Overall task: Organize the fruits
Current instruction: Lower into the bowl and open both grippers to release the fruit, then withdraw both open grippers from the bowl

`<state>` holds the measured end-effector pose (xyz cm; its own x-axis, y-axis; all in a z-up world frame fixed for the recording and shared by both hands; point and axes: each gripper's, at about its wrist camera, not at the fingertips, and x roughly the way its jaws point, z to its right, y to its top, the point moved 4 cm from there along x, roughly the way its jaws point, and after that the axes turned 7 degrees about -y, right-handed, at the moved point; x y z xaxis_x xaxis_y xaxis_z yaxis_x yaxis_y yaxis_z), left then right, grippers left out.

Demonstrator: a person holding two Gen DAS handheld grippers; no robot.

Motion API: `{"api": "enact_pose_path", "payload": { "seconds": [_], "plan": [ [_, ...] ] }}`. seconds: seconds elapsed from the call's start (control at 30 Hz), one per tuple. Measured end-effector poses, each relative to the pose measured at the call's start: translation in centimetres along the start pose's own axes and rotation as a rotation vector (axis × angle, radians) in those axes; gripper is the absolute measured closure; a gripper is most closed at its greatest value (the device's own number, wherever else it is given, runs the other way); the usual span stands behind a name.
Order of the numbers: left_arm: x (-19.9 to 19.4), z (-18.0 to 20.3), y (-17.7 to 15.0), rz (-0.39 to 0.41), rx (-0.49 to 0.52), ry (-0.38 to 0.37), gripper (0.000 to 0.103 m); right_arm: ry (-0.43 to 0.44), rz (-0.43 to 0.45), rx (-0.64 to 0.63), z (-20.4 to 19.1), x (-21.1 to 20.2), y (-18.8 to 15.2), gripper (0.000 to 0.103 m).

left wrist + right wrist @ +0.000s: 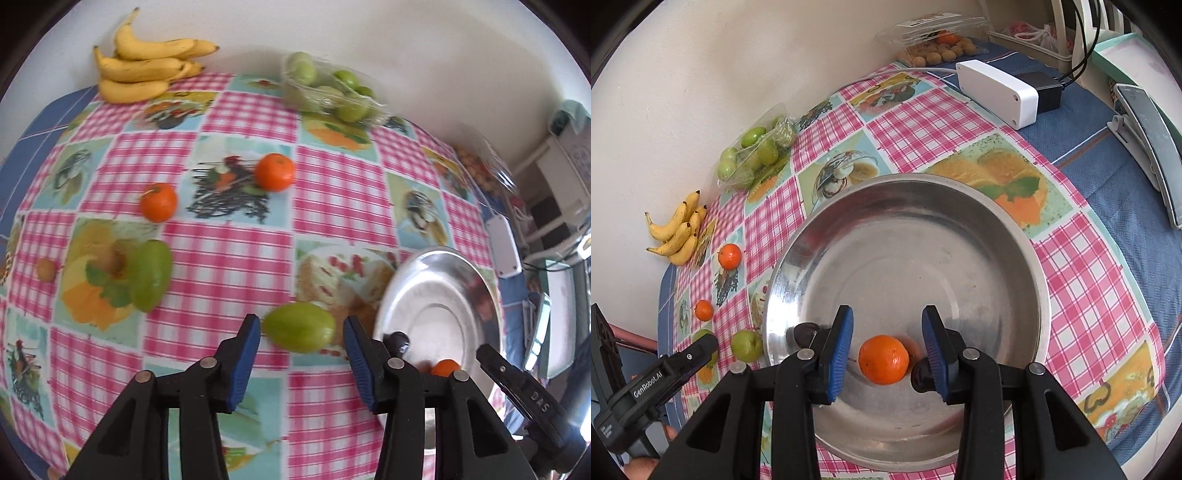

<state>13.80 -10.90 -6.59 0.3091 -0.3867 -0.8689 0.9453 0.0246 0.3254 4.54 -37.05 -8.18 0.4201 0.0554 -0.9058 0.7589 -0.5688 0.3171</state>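
Note:
My left gripper [301, 334] is open, its blue pads either side of a green fruit [299, 326] on the checked tablecloth, not touching it. My right gripper [888, 350] is open above the steel bowl [1015, 236], an orange [883, 359] lying in the bowl between its pads. The bowl [443, 295] also shows at the right of the left wrist view. Two oranges [159, 202] [275, 171], another green fruit [151, 273] and a small brown fruit [47, 268] lie on the cloth. The left gripper's body [661, 376] shows in the right wrist view.
A bunch of bananas [147, 62] and a clear pack of green fruits [332, 88] sit at the wall. A clear box of small brown fruits [938, 48], a white box [997, 88] and a black adapter [1043, 90] stand beyond the bowl.

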Motion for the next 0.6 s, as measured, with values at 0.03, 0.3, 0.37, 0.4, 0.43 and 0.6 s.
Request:
{"api": "enact_pose_path", "payload": {
  "seconds": [0.03, 0.3, 0.37, 0.4, 0.43, 0.6],
  "plan": [
    [-0.1, -0.5, 0.1, 0.004, -0.009, 0.007, 0.052, -0.002, -0.002, -0.010, -0.2, 0.1, -0.1, 0.063],
    [-1.1, -2.9, 0.3, 0.019, -0.029, 0.057, 0.049, -0.018, -0.007, -0.079, -2.0, 0.3, -0.7, 0.063],
    [-1.2, -3.1, 0.3, 0.018, -0.035, 0.056, 0.048, -0.018, -0.006, -0.088, -2.3, 0.3, -0.8, 0.063],
    [-1.2, -3.2, 0.3, 0.017, -0.037, 0.058, 0.047, -0.018, -0.005, -0.093, -2.5, 0.3, -0.8, 0.063],
    [-1.2, -3.3, 0.3, 0.017, -0.038, 0.060, 0.046, -0.018, -0.004, -0.097, -2.6, 0.3, -0.9, 0.063],
    [-0.8, -3.4, 0.1, 0.000, -0.046, 0.061, 0.031, -0.037, -0.011, -0.115, -3.0, 0.5, -1.0, 0.058]
  ]
}}
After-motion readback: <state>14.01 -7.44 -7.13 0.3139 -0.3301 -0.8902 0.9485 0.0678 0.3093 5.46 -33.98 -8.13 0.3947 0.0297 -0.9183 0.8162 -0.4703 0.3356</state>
